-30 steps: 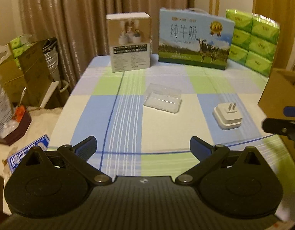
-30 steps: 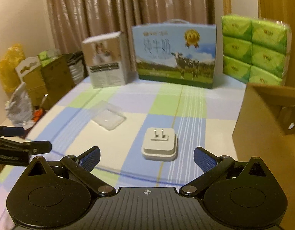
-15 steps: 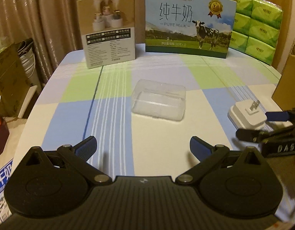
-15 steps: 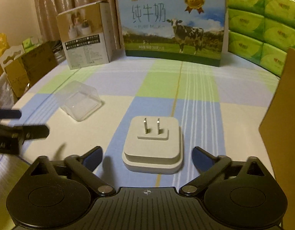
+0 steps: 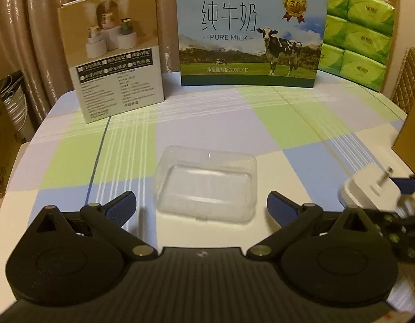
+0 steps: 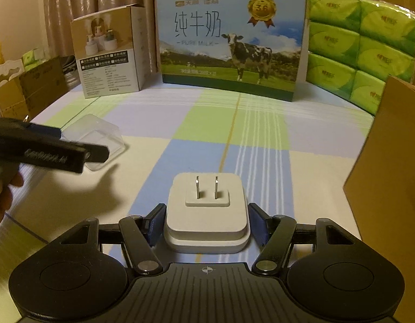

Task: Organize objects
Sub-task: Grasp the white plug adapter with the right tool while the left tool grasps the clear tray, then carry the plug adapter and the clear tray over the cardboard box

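Right gripper (image 6: pixel 206 224): jaws closing in on the white plug adapter (image 6: pixel 206 212), blue pads right at its two sides, a hair of gap possibly left on the right, so a firm clamp is not clear yet.
Plug adapter: flat on the checked tablecloth (image 6: pixel 261 140), prongs up, sitting on a blue square near the front edge.
Left gripper (image 5: pixel 200 207): jaws wide apart, nothing gripped; blue fingertips (image 5: pixel 279 208) flank the near corners of the clear plastic box (image 5: pixel 206 185) without touching.
Clear box: open side up, just ahead of the left gripper, well left of the adapter.
Cardboard box (image 6: pixel 390 167): brown wall at the right edge of the table, beside the adapter.
Far row: humidifier carton (image 5: pixel 113 56) at left, milk gift box (image 5: pixel 250 37) with the cow in the middle, green tissue packs (image 5: pixel 358 32) at right, all upright.
Backdrop: brown curtain (image 5: pixel 24 27) behind them.
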The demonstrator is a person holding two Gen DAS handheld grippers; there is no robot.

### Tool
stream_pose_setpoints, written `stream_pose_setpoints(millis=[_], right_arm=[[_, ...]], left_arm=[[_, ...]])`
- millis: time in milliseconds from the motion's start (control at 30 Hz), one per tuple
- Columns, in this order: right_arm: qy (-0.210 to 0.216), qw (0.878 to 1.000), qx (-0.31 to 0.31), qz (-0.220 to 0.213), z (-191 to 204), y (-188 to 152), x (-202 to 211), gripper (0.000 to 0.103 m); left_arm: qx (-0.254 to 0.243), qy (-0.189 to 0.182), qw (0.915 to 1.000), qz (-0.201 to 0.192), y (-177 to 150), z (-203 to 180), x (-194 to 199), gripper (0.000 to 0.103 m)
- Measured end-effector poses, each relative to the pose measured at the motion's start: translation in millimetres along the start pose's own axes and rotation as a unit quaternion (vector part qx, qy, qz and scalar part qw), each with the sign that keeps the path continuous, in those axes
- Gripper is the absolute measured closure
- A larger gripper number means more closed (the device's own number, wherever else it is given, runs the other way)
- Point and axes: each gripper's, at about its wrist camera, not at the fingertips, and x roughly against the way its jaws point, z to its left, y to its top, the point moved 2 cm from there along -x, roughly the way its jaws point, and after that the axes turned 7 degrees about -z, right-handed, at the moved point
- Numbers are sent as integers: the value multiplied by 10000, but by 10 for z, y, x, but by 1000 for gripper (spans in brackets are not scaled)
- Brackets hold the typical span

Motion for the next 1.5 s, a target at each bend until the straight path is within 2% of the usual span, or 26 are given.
stream_pose_setpoints(millis=[133,233,433,733,1033,1100,1300,1500], right_arm=[[4,10000,12,-8,-31,-26,43,41],[16,10000,9,33,-64,-40,80,41],[-3,9998,-129,168,-102,-95,287,41],[39,9992,-360,154,-58,-135,1151,41],[146,9990,-365,-231,-69,-15,2330,41],[123,9989,-349,-280,-104,-14,2576,41],[6,9987,-445,-231,-334,-85,3163,41],[-185,9978,-548,-321,-606,-143,3618,41]], left_arm=[[-59,-10,9999,89,55,4,-147,3],[-141,-79,9997,183,87,-10,-203,18],[-106,-26,9996,262,58,-98,41,19],[-37,-38,9996,288,-156,-421,1028,19],[323,234,9991,141,-223,-859,2226,19],[396,316,9986,124,-248,-967,2453,19],[814,194,9965,49,-329,-1353,3090,19],[861,133,9962,-83,-306,-1718,3531,19]])
